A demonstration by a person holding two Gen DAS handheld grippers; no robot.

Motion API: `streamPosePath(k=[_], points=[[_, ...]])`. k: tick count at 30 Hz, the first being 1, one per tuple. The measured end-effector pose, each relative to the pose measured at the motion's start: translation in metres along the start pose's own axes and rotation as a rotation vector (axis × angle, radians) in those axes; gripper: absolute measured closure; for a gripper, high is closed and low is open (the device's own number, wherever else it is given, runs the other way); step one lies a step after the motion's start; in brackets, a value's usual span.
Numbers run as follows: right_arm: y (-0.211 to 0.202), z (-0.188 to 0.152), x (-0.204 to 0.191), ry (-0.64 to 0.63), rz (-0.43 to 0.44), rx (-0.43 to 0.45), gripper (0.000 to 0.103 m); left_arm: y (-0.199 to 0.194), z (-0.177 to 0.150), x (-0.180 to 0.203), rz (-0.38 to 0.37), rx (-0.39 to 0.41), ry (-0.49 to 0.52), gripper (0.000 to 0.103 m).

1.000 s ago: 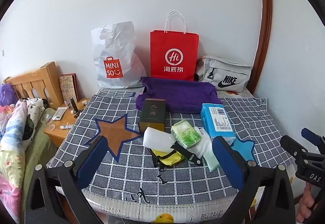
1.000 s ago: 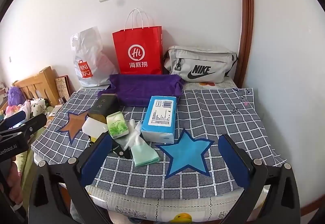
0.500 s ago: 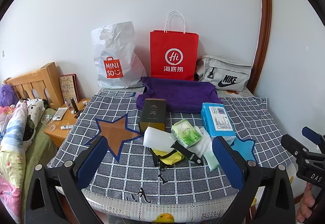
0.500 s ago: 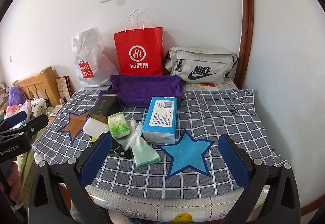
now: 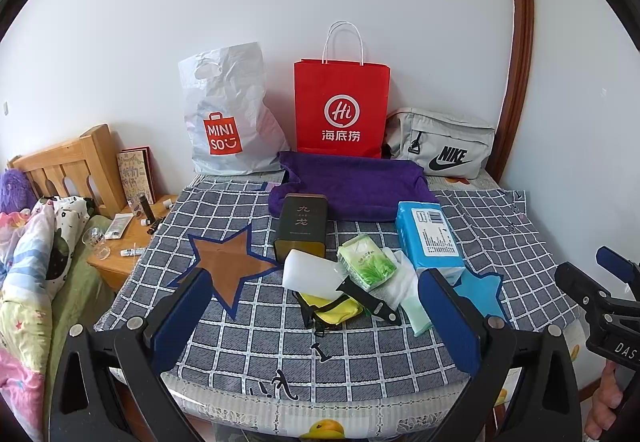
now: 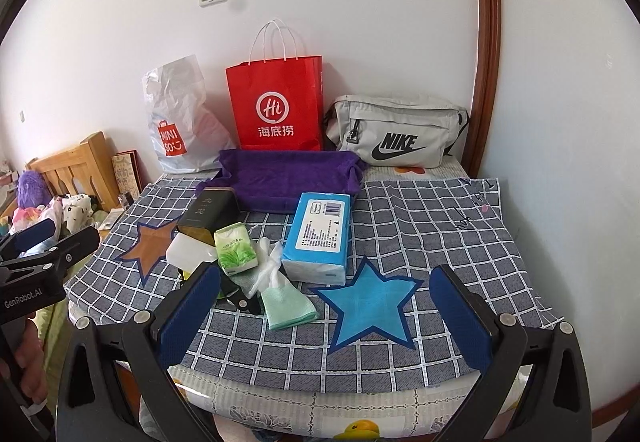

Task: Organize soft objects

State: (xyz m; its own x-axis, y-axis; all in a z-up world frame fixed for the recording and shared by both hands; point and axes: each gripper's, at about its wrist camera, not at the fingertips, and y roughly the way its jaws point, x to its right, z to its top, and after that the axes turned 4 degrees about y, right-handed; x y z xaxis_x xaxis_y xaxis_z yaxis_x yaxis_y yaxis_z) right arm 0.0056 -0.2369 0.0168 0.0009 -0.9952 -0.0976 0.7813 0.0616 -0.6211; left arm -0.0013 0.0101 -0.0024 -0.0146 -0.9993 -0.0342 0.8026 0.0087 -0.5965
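Both claws are hanging spread wide and empty at the near edge of the table, and very little is differing from the earlier frames.

From the left wrist view, the left gripper (image 5: 316, 316) is holding its blue pads (image 5: 182, 316) far apart, framing the pile of soft things in the middle of the checked tablecloth (image 5: 360, 358). The white foam block (image 5: 310, 274) is lying on the yellow pouch (image 5: 340, 310), with the green tissue pack (image 5: 366, 262) just right of it and the blue tissue pack (image 5: 428, 236) further right. Farther back, the dark tin (image 5: 302, 224) is standing against the purple towel (image 5: 356, 183). The right gripper (image 5: 608, 290) is showing at the right edge, sitting a touch lower than a second ago.

From the right wrist view, the right gripper (image 6: 324, 316) is likewise gaping, nothing between its pads (image 6: 460, 318). The green glove (image 6: 286, 302) is lying near the left pad, touching the blue tissue pack (image 6: 320, 234), beside the blue star (image 6: 370, 308). The scene is sitting slightly higher and nearer than before; the objects themselves are not shifting. The left gripper (image 6: 52, 246) is hovering at the left edge, a hand (image 6: 28, 366) below it.
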Motion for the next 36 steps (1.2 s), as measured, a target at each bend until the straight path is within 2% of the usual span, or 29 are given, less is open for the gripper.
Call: streamPosePath(k=[36], points=[[-0.0044,-0.0006,-0.0028,-0.008,0.016,0.013,0.000,0.0001,0.0001,0.0013,0.001,-0.002,0.005,0.000]])
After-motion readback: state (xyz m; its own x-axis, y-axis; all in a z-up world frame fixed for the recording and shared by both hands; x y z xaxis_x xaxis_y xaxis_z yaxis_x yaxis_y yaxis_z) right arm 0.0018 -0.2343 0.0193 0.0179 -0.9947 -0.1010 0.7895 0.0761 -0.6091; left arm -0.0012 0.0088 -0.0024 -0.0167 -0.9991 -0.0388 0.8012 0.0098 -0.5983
